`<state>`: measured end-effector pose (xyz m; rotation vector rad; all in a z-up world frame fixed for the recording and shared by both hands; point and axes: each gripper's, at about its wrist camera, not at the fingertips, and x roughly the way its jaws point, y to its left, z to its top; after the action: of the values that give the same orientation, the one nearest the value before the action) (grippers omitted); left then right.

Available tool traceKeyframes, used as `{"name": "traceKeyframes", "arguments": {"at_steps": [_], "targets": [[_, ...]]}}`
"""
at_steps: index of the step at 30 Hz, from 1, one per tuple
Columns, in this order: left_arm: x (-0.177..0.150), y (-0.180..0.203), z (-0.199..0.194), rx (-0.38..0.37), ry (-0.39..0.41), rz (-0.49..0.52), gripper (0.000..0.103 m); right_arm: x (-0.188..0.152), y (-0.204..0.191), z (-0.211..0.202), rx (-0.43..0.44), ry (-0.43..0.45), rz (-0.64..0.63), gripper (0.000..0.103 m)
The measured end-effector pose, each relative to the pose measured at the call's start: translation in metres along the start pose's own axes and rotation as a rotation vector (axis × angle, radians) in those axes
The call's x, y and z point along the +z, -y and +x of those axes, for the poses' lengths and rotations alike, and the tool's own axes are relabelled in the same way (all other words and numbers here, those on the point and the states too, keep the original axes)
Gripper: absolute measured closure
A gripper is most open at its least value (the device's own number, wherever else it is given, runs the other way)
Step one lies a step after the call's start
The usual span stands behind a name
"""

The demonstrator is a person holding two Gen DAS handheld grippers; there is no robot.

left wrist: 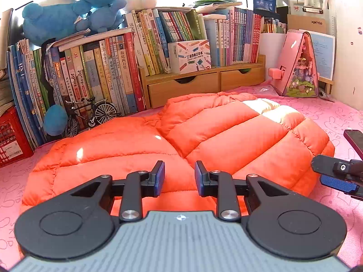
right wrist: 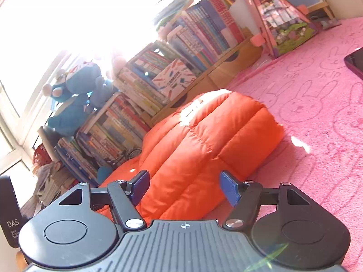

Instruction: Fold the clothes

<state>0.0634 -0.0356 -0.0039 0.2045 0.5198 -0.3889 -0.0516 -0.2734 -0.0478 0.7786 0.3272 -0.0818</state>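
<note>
Left gripper (left wrist: 179, 179): black linkage arms, blue ribbed pads, jaws a narrow gap apart, nothing pinched, hovering over the near edge of the orange puffer jacket (left wrist: 181, 140). Right gripper (right wrist: 185, 187): same build, jaws spread wide, nothing between them, poised at the jacket's near end; its view is rolled to one side. In the left wrist view the right gripper's finger pokes in at the right edge.

Jacket: glossy, quilted in puffy stitched tubes, folded into a thick rounded bundle, one half lapped over the other, lying flat on the counter, which is covered by a pink fuzzy cloth (left wrist: 335, 117) with outlined bunnies and "SKID" lettering.

Behind the jacket: wooden shelf unit (left wrist: 204, 83) with two drawers with curved cut-out pulls, tightly packed upright books (left wrist: 95, 72), small white patterned box (left wrist: 189, 56), metal model bicycle (left wrist: 90, 115). Blue plush toys (left wrist: 68, 13) on top of the books. Pink triangular dollhouse-like box (left wrist: 297, 65) at far right. Red plastic lattice crate (left wrist: 11, 140) far left.
</note>
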Motion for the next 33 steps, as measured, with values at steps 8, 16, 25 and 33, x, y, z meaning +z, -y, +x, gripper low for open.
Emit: {"name": "traceKeyframes", "arguments": {"at_steps": [8, 16, 25, 33], "targets": [[-0.013, 0.010, 0.031, 0.028, -0.035, 0.020, 0.074, 0.016, 0.028, 0.011, -0.103, -0.007, 0.060, 0.022], [-0.018, 0.003, 0.032, 0.001, -0.033, -0.041, 0.074, 0.032, 0.025, 0.054, -0.106, -0.037, 0.104, 0.014], [-0.023, 0.002, 0.030, -0.006, -0.007, -0.049, 0.074, 0.044, 0.018, 0.093, -0.093, -0.048, 0.089, 0.001], [-0.027, -0.002, 0.019, -0.036, -0.016, -0.138, 0.074, 0.029, 0.020, 0.070, 0.044, -0.058, 0.155, 0.015]]}}
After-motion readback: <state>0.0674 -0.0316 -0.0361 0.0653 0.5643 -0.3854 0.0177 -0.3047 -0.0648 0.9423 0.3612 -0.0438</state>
